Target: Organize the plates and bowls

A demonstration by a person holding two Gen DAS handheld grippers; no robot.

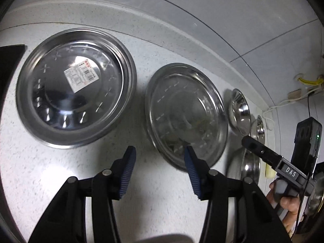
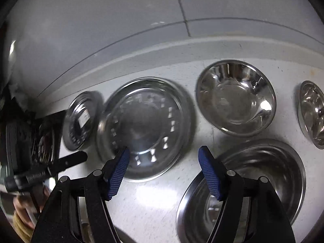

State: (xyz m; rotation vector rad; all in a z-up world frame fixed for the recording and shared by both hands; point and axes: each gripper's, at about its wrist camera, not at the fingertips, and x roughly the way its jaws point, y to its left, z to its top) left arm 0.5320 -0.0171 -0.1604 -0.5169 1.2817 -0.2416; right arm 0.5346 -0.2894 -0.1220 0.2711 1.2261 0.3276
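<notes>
Two flat steel plates lie side by side on the speckled white counter (image 1: pixel 60 172): one with a barcode sticker (image 1: pixel 76 87) and a plain one (image 1: pixel 186 117). My left gripper (image 1: pixel 159 148) hovers open over the counter between them, its right pad above the plain plate's near rim, with nothing between its fingers. In the right wrist view the plain plate (image 2: pixel 145 127) is in the centre and the stickered plate (image 2: pixel 81 121) is to its left. A deep steel bowl (image 2: pixel 236 99), a smaller bowl (image 2: pixel 311 113) and a wide steel dish (image 2: pixel 263 178) lie to the right. My right gripper (image 2: pixel 164 149) is open and empty above the counter between plate and dish.
A raised backsplash ledge (image 1: pixel 141 20) and a tiled wall run behind the dishes. A black appliance corner (image 1: pixel 10 60) sits at the far left. Cables and a socket (image 1: pixel 303 89) hang at the far right. A hand (image 1: pixel 287 200) holds the right gripper's black finger (image 1: pixel 261 151) near the bowls.
</notes>
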